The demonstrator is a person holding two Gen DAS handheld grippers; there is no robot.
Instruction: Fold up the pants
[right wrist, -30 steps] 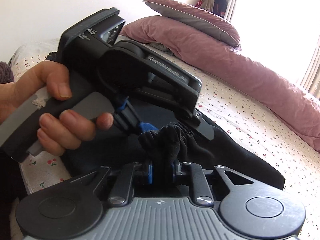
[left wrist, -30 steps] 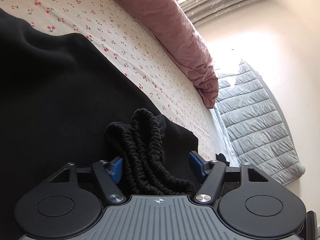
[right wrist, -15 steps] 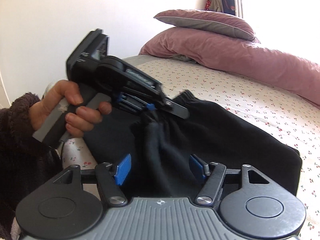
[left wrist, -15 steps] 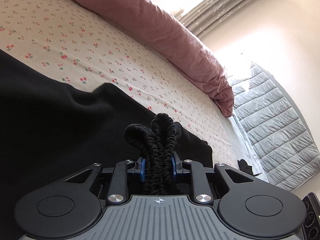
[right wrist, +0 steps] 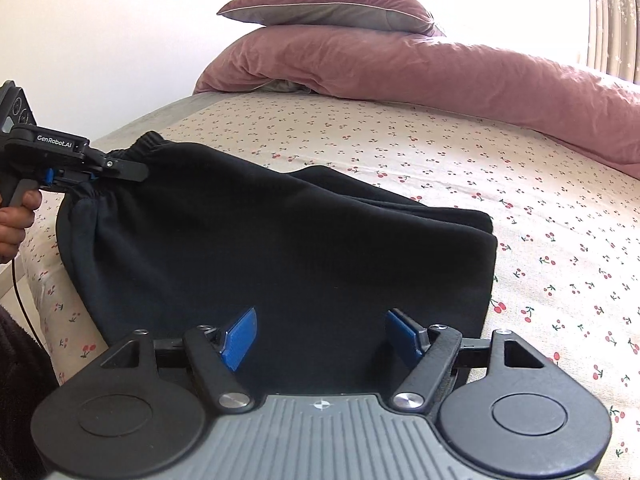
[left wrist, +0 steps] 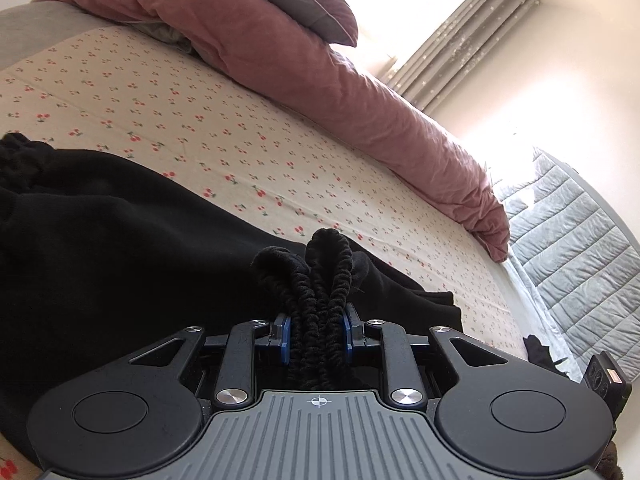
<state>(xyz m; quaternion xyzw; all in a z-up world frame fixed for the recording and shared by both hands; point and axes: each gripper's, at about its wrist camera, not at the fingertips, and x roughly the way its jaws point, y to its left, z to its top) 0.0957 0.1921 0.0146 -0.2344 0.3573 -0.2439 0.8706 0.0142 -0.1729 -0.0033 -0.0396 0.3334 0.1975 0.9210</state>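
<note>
Black pants (right wrist: 280,240) lie folded on a cherry-print bed sheet (right wrist: 520,200). My left gripper (left wrist: 316,332) is shut on the bunched elastic waistband (left wrist: 320,272) of the pants; in the right wrist view it (right wrist: 76,176) holds that waistband at the far left, lifted a little. My right gripper (right wrist: 320,334) is open and empty, just above the near edge of the pants. The pants also show in the left wrist view (left wrist: 120,260).
A long pink duvet roll (right wrist: 440,76) and a pillow (right wrist: 332,8) lie along the far side of the bed. A grey quilted cover (left wrist: 572,260) hangs past the bed edge. The bed's left edge (right wrist: 40,280) is near my left hand.
My left gripper closed on the waistband. My right gripper let go of the pants, opened and drew back toward their other end. The two grippers moved apart.
</note>
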